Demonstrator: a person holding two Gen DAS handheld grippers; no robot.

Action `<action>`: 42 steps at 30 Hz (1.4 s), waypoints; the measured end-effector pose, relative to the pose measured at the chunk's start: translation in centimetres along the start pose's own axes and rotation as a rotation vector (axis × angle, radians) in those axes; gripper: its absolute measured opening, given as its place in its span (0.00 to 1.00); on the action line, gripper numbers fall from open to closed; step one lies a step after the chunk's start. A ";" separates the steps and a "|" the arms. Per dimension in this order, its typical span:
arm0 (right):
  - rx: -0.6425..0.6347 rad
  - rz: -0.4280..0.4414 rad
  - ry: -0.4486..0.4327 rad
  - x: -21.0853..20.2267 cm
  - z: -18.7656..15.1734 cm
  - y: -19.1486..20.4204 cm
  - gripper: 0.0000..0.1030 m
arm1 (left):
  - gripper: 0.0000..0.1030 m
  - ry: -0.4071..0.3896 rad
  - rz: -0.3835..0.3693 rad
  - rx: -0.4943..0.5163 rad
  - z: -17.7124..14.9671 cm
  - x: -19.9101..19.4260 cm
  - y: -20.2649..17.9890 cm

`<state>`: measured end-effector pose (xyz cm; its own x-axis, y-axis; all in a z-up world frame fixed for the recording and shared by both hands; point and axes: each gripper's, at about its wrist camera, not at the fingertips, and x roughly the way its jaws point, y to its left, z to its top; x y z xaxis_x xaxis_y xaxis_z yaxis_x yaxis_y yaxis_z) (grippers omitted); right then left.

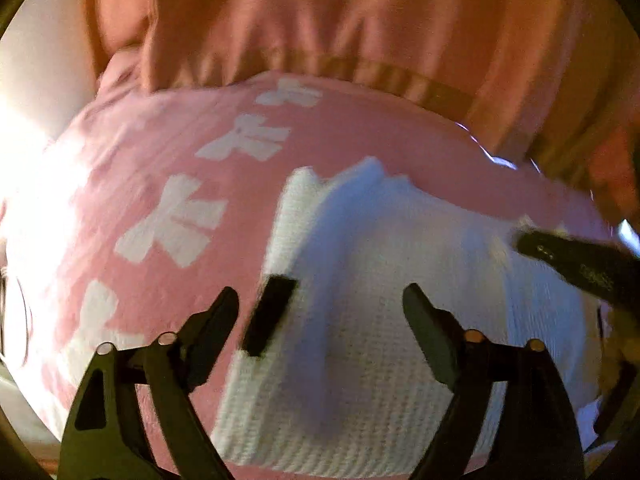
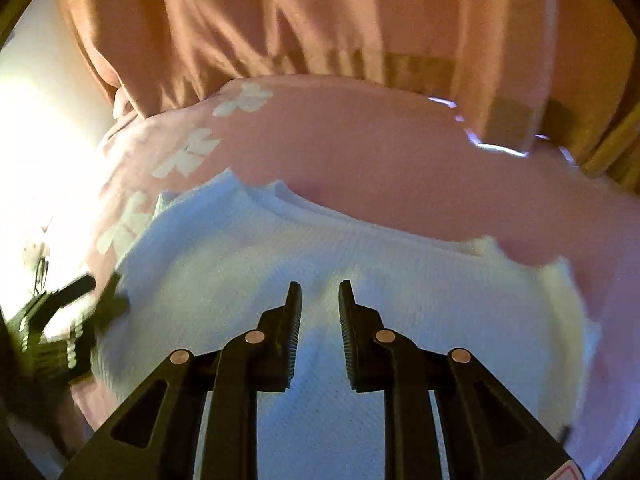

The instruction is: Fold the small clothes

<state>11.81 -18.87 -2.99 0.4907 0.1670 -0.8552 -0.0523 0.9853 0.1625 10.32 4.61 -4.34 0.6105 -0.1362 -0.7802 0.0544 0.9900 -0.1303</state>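
Observation:
A white waffle-knit garment (image 1: 380, 280) lies spread on a pink cloth with white bow prints (image 1: 168, 224). A black rectangular label (image 1: 270, 314) sits at the garment's left edge. My left gripper (image 1: 320, 292) hovers open and wide over the garment's left part, with nothing pressed between its fingers. My right gripper (image 2: 320, 286) has its jaws drawn close on a raised bit of the white garment (image 2: 400, 280) near its middle. In the left wrist view the right gripper (image 1: 576, 256) comes in from the right with cloth bunched at its tip. The left gripper (image 2: 72, 308) shows at the left edge of the right wrist view.
A person in peach-orange clothes (image 2: 320, 20) stands close against the far edge of the pink cloth (image 2: 400, 152). Bright light washes out the left side. A shiny clear strip (image 2: 496, 146) lies at the far right edge.

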 end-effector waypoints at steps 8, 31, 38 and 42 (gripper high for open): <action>0.019 -0.038 0.083 -0.9 -4.4 -2.4 0.18 | 0.77 0.166 -0.078 -0.211 -1.0 4.6 3.5; 0.069 0.130 0.138 2.5 -3.8 -2.3 0.17 | 0.21 -0.009 -0.433 0.048 3.3 -7.3 -12.1; 0.253 0.089 0.046 -4.5 -4.5 -10.5 0.21 | 0.21 0.020 -0.380 0.218 1.2 -5.8 -19.8; 0.344 0.059 0.001 -7.8 -6.5 -14.9 0.25 | 0.21 0.086 -0.329 0.286 -1.6 -2.2 -22.6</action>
<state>3.09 -34.60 -1.93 0.4950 0.2238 -0.8396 0.2155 0.9045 0.3681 6.45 -17.54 -0.62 0.4568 -0.4365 -0.7751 0.4585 0.8622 -0.2153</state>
